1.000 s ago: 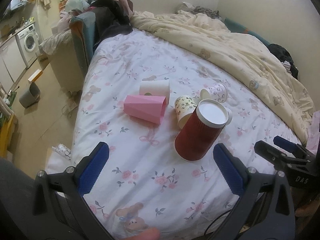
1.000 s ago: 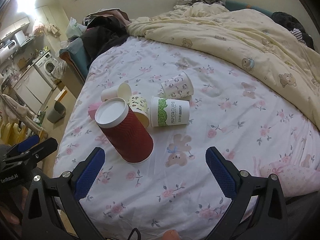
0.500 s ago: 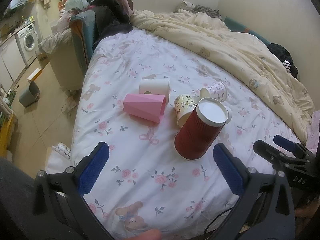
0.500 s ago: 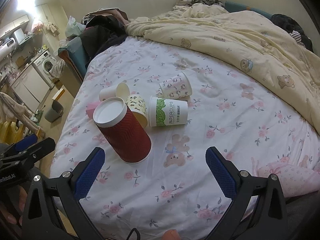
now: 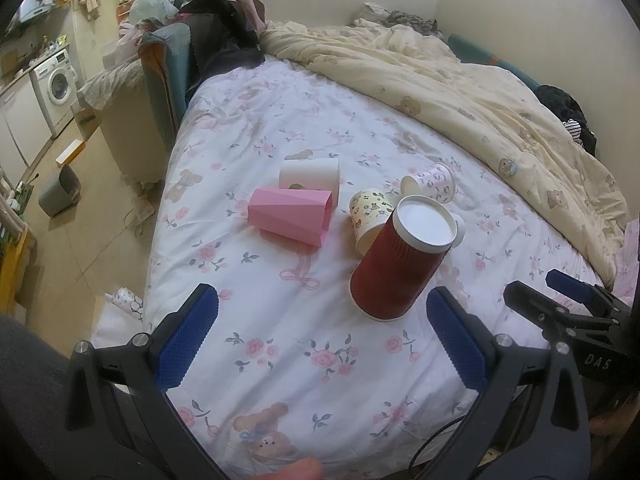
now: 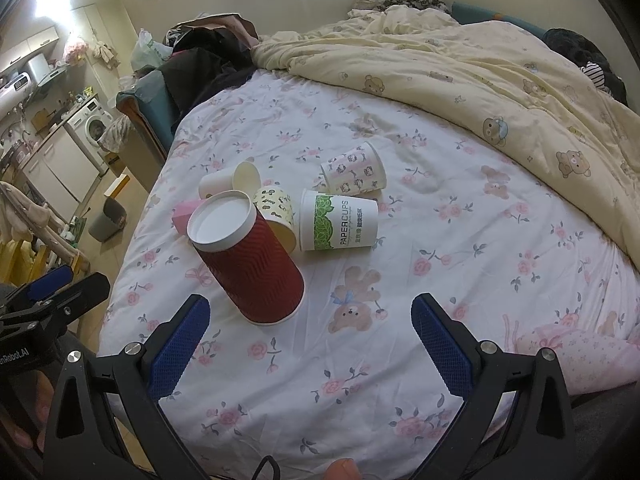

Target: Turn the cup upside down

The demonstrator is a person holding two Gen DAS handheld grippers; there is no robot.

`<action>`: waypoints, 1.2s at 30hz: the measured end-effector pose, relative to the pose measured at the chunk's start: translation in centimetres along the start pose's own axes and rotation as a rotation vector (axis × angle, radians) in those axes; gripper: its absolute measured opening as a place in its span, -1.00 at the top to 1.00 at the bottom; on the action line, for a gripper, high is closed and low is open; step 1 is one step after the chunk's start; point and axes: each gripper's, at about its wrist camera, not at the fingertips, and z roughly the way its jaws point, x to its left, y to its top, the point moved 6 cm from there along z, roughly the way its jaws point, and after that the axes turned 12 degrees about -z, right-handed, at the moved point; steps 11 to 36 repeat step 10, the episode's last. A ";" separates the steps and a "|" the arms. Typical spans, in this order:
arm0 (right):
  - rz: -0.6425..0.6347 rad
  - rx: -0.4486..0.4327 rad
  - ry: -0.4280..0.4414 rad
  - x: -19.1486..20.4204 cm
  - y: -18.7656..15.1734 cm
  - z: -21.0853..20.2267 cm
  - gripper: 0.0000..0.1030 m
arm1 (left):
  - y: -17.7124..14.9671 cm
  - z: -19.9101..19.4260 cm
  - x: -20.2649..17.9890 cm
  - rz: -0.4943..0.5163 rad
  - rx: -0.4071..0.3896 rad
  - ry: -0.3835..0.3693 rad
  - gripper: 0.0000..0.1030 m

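The red cup (image 5: 400, 268) stands upside down on the flowery bed sheet (image 5: 280, 360), its white bottom facing up; it touches the yellow cup (image 5: 370, 216) lying behind it. The left gripper (image 5: 320, 344) is spread wide and holds nothing; the right gripper (image 6: 308, 344) is spread wide too, near the red cup but not touching it.
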 end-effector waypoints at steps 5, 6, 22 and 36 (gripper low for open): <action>-0.002 0.003 0.002 0.2 0.0 0.2 -1.00 | 0.0 0.0 0.0 -0.003 0.003 0.002 -0.99; -0.003 0.003 0.003 0.2 0.0 0.2 -1.00 | 0.0 0.0 0.0 -0.002 0.003 0.001 -0.99; -0.005 0.007 0.011 0.4 -0.1 0.3 -1.00 | -0.1 0.1 -0.1 -0.008 0.013 -0.021 -0.99; -0.005 0.007 0.011 0.4 -0.1 0.3 -1.00 | -0.1 0.1 -0.1 -0.008 0.013 -0.021 -0.99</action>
